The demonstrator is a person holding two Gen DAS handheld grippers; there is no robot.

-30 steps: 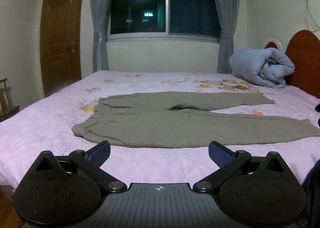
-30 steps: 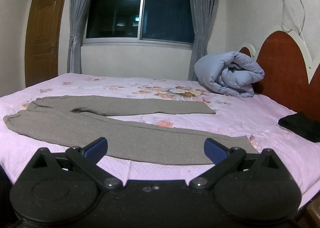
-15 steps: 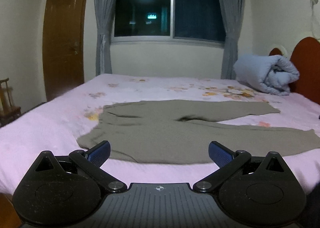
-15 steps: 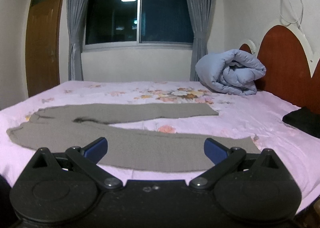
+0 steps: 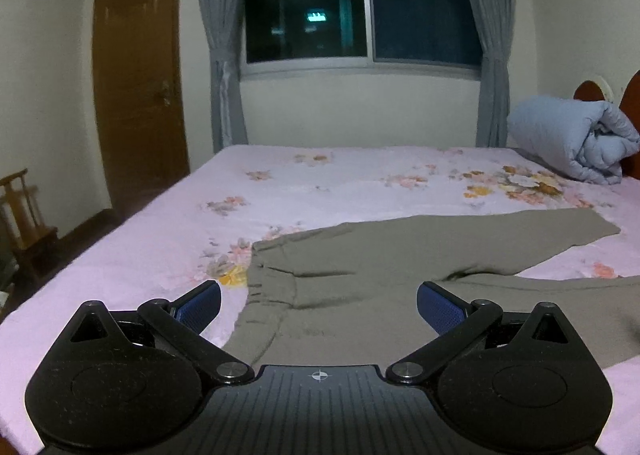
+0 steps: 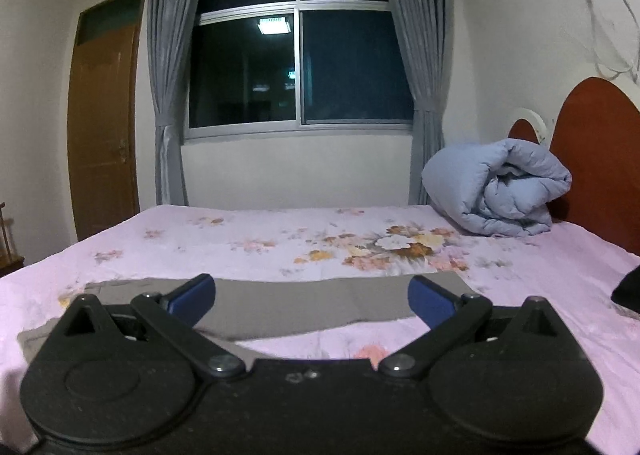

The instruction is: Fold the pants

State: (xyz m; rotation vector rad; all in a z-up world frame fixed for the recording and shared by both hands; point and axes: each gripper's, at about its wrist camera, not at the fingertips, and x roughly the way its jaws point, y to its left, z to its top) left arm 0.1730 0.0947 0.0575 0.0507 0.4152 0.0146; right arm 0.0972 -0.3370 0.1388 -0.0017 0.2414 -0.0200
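Grey-brown pants (image 5: 380, 267) lie flat on the pink floral bed (image 5: 320, 183), waistband to the left, two legs running right. My left gripper (image 5: 319, 305) is open and empty, low over the waistband end. In the right wrist view the far leg of the pants (image 6: 300, 303) shows between the fingers, and the near leg is mostly hidden under the gripper body. My right gripper (image 6: 311, 299) is open and empty, close above the legs.
A rolled blue duvet (image 6: 500, 191) rests by the red headboard (image 6: 596, 159) at the right. A dark garment (image 6: 628, 291) lies at the bed's right edge. A window with grey curtains (image 5: 360, 3), a wooden door (image 5: 140, 87) and a wooden chair (image 5: 24, 215) stand beyond the bed.
Both grippers have moved forward and lower over the bed, closer to the pants. The left now hangs over the waistband, the right over the legs. Both stay open.
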